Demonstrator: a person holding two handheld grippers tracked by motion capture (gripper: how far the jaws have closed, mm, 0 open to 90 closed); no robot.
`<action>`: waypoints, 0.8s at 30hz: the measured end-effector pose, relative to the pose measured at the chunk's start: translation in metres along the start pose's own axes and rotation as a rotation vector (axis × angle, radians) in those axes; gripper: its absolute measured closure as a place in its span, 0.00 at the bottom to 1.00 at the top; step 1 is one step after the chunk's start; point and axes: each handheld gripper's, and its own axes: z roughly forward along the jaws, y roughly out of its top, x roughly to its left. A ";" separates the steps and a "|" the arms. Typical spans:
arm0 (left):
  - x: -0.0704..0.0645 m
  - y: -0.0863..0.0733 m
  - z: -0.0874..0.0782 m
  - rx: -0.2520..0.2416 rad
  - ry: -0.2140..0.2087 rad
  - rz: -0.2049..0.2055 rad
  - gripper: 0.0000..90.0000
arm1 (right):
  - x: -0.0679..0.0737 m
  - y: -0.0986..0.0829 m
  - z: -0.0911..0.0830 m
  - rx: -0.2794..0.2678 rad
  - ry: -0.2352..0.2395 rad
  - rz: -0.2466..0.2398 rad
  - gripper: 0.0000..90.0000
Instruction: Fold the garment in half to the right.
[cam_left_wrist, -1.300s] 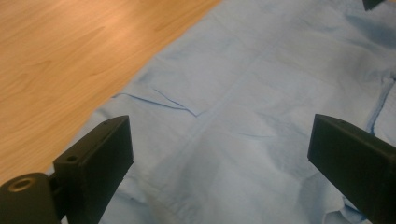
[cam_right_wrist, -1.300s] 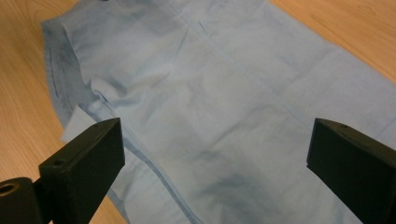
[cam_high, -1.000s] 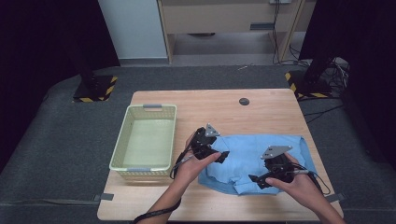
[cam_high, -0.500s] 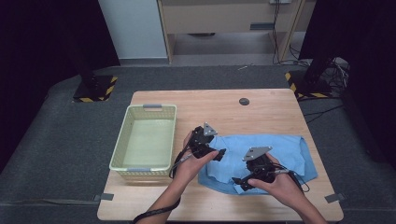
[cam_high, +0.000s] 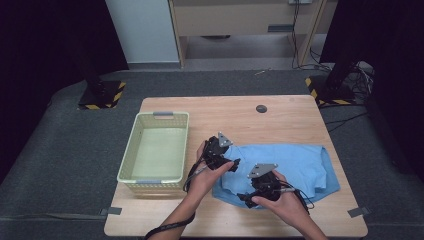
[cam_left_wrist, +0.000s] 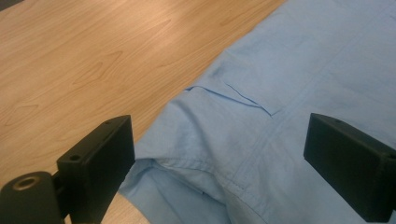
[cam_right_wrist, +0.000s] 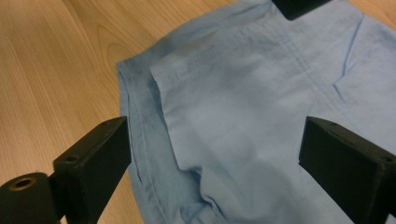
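Blue shirt (cam_high: 295, 165) flat on desk (cam_high: 280, 120); both claws (cam_high: 235, 162) (cam_high: 244, 197) wide open, empty: pinch only the top layer.

Light blue shirt (cam_high: 295, 165), woven cotton with stitched seams, spread mostly flat and lying crosswise. Placed at about 4 o'clock on the wooden table (cam_high: 280, 120), reaching toward the 3 o'clock edge. Near end rumpled, one layer folded over another with a hemmed edge showing (cam_right_wrist: 196, 121). Short stitched slit or pocket corner visible beside a long seam (cam_left_wrist: 247, 100).
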 end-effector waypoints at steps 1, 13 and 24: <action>0.000 0.000 0.000 -0.003 0.003 0.001 0.09 | 0.002 0.000 0.001 -0.005 0.002 0.002 0.12; 0.000 -0.007 0.012 0.009 0.044 0.003 0.12 | 0.018 0.004 0.015 -0.030 0.012 -0.032 0.17; 0.011 -0.014 0.016 0.009 0.065 -0.027 0.13 | 0.037 0.015 0.034 -0.052 0.040 -0.061 0.19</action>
